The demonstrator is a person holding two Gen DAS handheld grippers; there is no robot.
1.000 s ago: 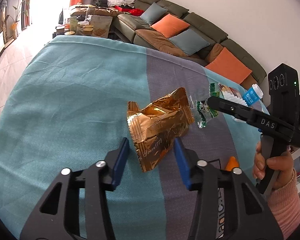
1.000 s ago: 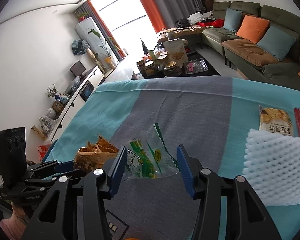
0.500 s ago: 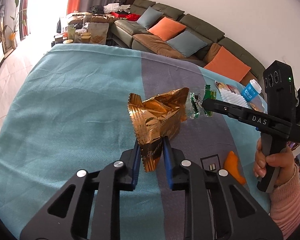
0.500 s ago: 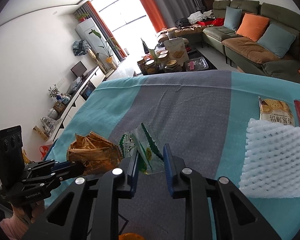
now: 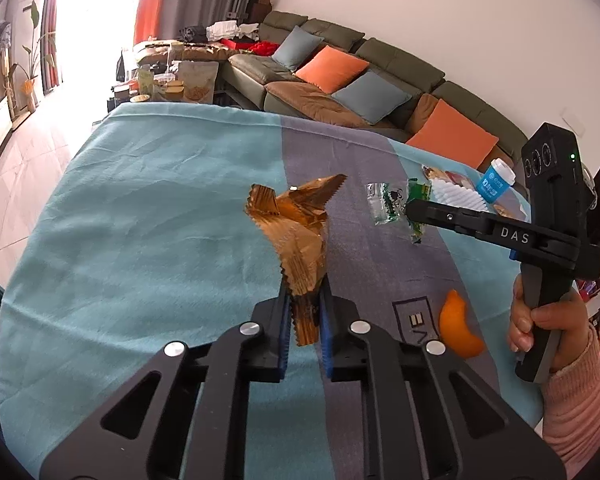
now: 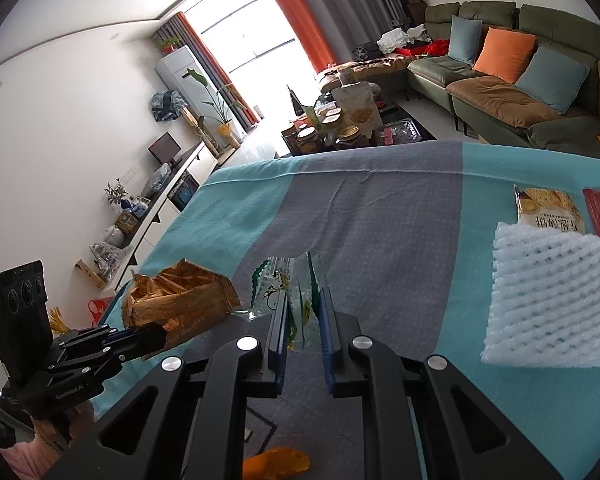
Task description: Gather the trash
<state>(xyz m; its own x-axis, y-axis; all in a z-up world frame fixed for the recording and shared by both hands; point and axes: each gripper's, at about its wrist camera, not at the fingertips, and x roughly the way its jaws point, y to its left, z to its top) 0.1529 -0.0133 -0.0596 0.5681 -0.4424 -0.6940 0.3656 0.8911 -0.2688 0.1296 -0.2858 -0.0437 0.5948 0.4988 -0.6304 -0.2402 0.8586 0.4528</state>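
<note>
Across the middle of both views spreads the teal and grey tablecloth [image 5: 148, 208]. Centre frame, the left gripper [image 5: 303, 312] pinches the lower edge of the crinkled gold wrapper [image 5: 296, 232], held clear above the cloth. Right of it, the right gripper [image 6: 303, 316] has its jaws pressed onto the clear green-printed wrapper [image 6: 296, 292]. Both wrappers look light, thin and slippery; a crimped seam seems the surest hold. Lower right lies an orange peel [image 5: 458, 330].

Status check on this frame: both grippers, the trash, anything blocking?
Left gripper shut on gold wrapper. Right gripper shut on clear green wrapper. Orange peel on the cloth. Nothing blocking.
</note>
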